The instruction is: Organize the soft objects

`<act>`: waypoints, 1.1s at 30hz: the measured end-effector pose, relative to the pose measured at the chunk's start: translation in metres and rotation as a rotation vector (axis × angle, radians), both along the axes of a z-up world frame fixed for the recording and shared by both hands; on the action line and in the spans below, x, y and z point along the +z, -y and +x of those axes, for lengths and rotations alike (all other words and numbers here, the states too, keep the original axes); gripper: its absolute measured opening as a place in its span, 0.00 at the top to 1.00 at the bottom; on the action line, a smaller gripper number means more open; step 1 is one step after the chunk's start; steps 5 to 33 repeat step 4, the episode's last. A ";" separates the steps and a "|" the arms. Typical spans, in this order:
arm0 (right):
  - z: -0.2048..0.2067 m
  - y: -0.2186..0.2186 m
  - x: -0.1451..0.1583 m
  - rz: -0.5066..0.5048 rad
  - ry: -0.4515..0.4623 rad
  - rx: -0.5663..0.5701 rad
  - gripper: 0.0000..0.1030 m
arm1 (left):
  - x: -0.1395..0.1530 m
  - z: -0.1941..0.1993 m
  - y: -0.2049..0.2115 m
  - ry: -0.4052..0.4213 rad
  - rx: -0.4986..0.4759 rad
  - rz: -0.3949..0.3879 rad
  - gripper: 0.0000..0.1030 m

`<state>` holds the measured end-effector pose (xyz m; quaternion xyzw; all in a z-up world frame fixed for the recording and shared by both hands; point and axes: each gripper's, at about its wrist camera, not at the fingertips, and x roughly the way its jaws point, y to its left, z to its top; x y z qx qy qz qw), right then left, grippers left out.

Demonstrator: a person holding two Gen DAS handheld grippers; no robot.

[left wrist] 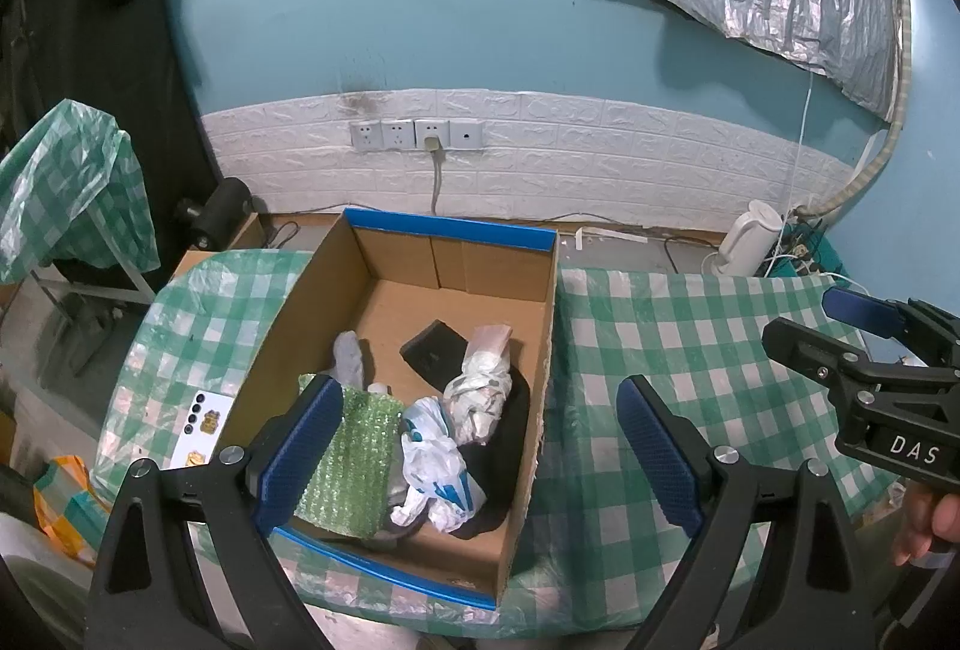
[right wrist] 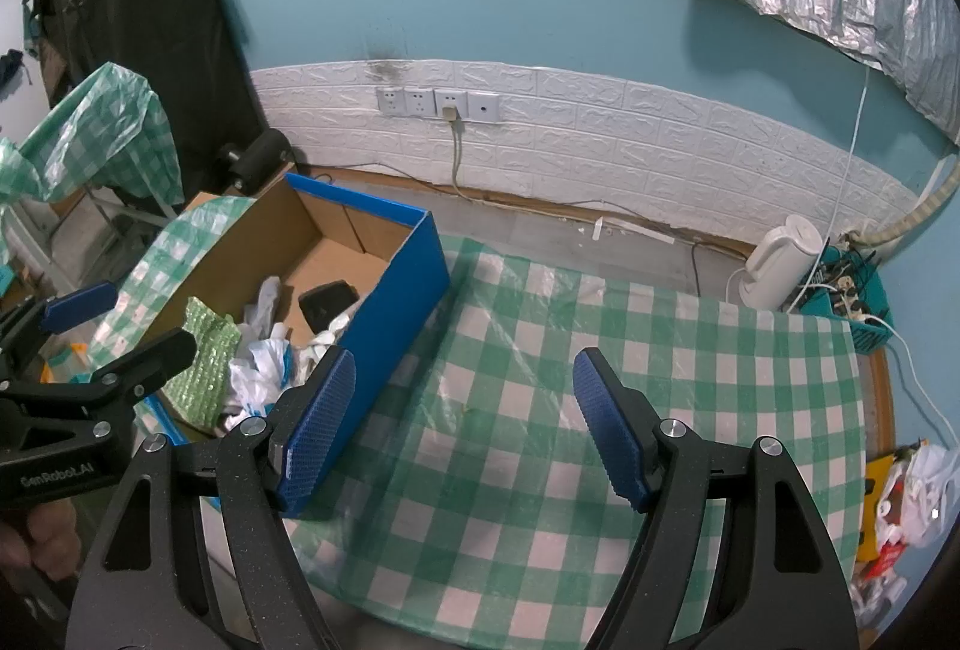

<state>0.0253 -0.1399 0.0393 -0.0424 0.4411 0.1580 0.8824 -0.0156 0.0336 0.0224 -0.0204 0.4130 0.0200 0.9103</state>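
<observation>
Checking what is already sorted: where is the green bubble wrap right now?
The green bubble wrap lies inside the cardboard box, at its near left corner beside the white-and-blue plastic bag; the right wrist view shows it there too.

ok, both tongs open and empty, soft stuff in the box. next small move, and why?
Probably ease both tongs back rather than reach again. The left tongs and right tongs are open and empty, the checked tablecloth shows no loose item, and the bubble wrap, plastic bag and other soft pieces already lie inside the cardboard box. The task looks finished.
</observation>
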 end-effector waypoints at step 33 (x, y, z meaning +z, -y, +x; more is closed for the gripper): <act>0.002 0.001 -0.001 0.000 0.000 -0.001 0.27 | -0.001 -0.001 0.001 -0.002 0.001 0.001 0.09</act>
